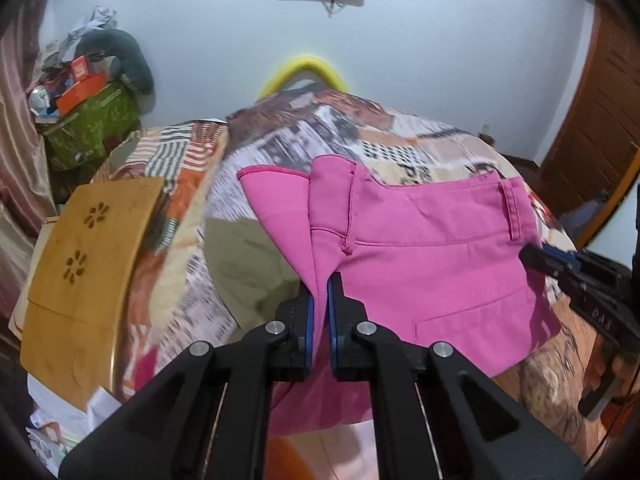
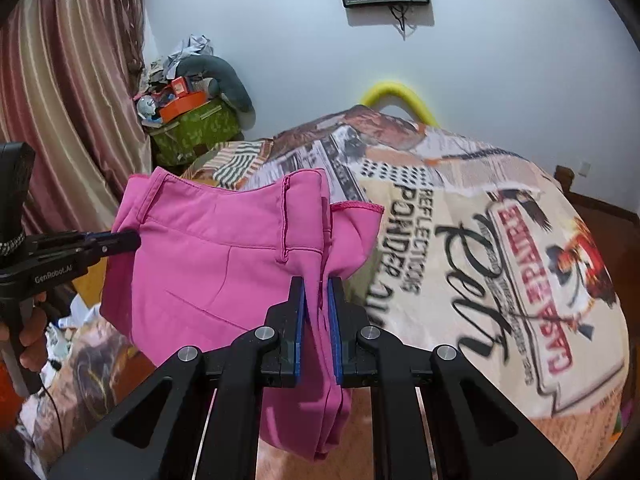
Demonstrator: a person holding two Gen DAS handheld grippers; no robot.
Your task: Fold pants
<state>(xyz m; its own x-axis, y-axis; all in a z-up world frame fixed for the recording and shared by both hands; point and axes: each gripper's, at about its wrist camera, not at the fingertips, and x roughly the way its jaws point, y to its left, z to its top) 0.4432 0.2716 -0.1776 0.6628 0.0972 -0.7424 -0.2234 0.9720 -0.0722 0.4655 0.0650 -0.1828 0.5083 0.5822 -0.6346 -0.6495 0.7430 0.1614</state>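
Pink pants [image 1: 432, 248] hang in the air above the bed, stretched by the waistband between my two grippers. My left gripper [image 1: 322, 284] is shut on a bunched fold of pink cloth at one end of the waist. In the right wrist view, my right gripper [image 2: 317, 282] is likewise shut on the pants [image 2: 200, 264] at the other end. Each view also shows the other gripper pinching the far side: the right gripper [image 1: 534, 258] and the left gripper [image 2: 130, 238]. The legs drop below the fingers and out of sight.
A bed with a printed patchwork cover [image 2: 480, 240] lies under the pants. A wooden board [image 1: 88, 264] sits at its left side. A green box piled with clutter [image 2: 192, 128] and a curtain [image 2: 60, 100] stand by the wall. A wooden door [image 1: 600, 120] is at right.
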